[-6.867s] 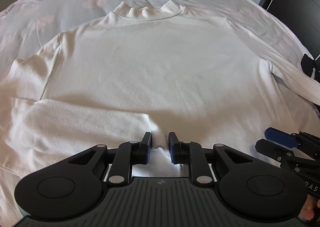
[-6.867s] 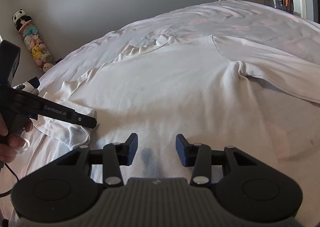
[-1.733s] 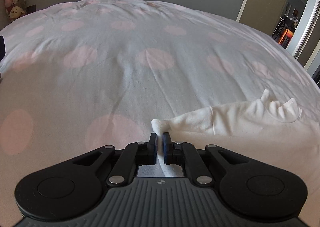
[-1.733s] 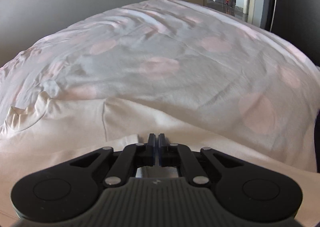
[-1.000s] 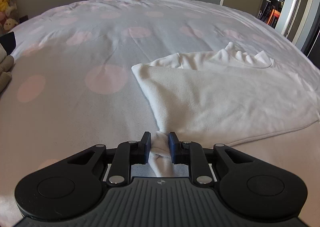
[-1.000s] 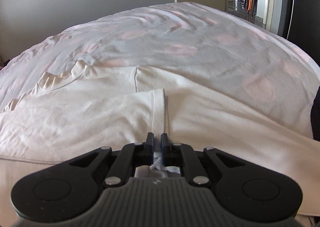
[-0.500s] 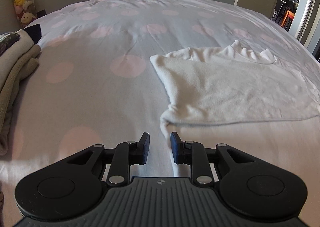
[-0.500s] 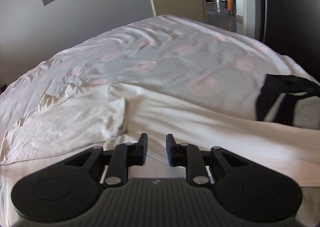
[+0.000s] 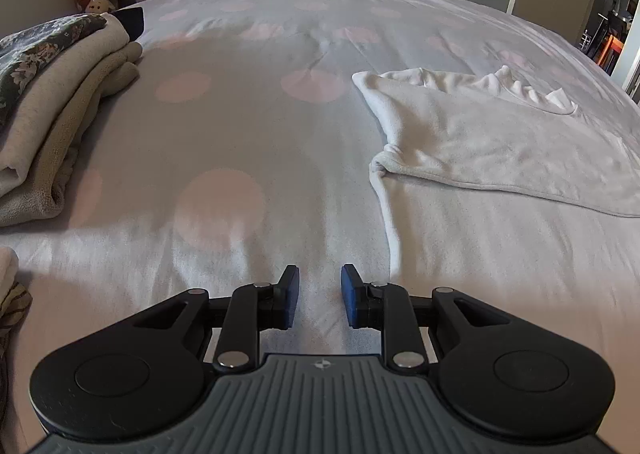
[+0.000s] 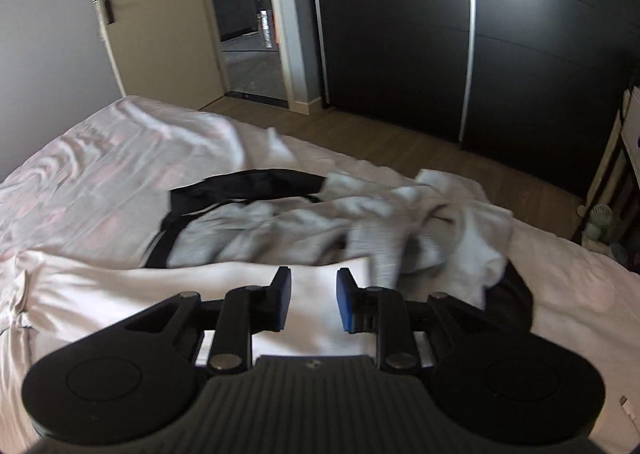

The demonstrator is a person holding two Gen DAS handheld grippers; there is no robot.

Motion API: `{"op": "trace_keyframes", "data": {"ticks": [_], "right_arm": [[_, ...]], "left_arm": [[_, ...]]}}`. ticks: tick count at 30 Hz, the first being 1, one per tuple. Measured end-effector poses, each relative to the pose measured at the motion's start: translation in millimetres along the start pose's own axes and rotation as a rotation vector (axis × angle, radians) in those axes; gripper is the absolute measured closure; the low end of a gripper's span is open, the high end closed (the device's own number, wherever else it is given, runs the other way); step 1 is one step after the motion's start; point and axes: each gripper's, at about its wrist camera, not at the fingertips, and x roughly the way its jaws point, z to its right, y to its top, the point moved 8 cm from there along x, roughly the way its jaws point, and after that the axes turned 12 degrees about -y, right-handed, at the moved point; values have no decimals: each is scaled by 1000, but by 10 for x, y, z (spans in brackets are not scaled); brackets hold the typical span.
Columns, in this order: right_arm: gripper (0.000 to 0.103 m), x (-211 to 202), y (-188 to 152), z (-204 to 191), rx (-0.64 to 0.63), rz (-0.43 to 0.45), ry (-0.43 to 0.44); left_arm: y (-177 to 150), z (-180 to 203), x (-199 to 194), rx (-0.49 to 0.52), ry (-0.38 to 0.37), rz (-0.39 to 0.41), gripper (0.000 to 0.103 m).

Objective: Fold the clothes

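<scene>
White top (image 9: 500, 142) folded over on bed (image 9: 248, 126), ahead-right of left gripper (image 9: 319, 296); right gripper (image 10: 308, 298) over its sleeve; both fingers parted, holding nothing.

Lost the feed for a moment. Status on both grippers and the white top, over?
Left gripper open, empty. Right gripper open, empty. White top lies partly folded on the bed. Unfolded pile beside it, nothing blocking.

Left gripper (image 9: 319, 294) — black linkage arms, blue pads (image 9: 349, 294) on the fingertips, silver pivot screws, two round black discs flanking a ribbed grey housing with a small star-like mark at its centre. Right gripper (image 10: 308, 300) — same build: blue-faced fingers (image 10: 344, 304), silver screws, black discs beside the ribbed housing.
</scene>
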Motion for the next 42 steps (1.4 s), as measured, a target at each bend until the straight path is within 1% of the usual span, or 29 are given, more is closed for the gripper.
{"op": "trace_keyframes", "data": {"ticks": [3,5,7,13,14,15,16,17,20,23,26,30,34,37,42], "right_arm": [[72,136,32,156,11,-16,-3],[72,226,53,259,18,-27,-5],[72,316,36,259,20,-38,2],[72,561,16,199,11,-56,-1],[79,596,7,188,9,-64,-5],[90,583,-16,198,3,-69,1],[91,573,-29,183,-5,-69,2],[95,545,-28,169,-12,-59,-2],[96,400,53,137,-5,-25,3],[96,128,263,31,15,27,48],[96,-210,528,-185,4,85,91],[96,-676,915,-648,-25,139,137],[96,-1197,1280,-1284,-79,223,194],[96,-1595,1513,-1828,-122,286,237],[96,-2236,1771,-2793,-192,384,314]], "left_arm": [[-8,-19,3,-23,2,6,82],[-17,-30,14,-25,23,5,82],[-37,-50,25,-25,51,-2,82],[-61,-93,81,-30,81,-19,82],[-61,-93,82,-31,82,-19,82],[-57,-92,84,-31,83,-19,82],[-49,-92,87,-33,83,-17,82],[-43,-90,88,-36,80,-14,82],[-26,-78,89,-44,65,-6,82],[-8,-49,88,-40,47,3,82],[16,-8,71,-18,34,14,82],[57,23,44,14,28,32,82],[94,16,43,34,25,40,82],[123,3,50,26,-1,46,82],[205,-21,63,30,-39,72,82]]}}
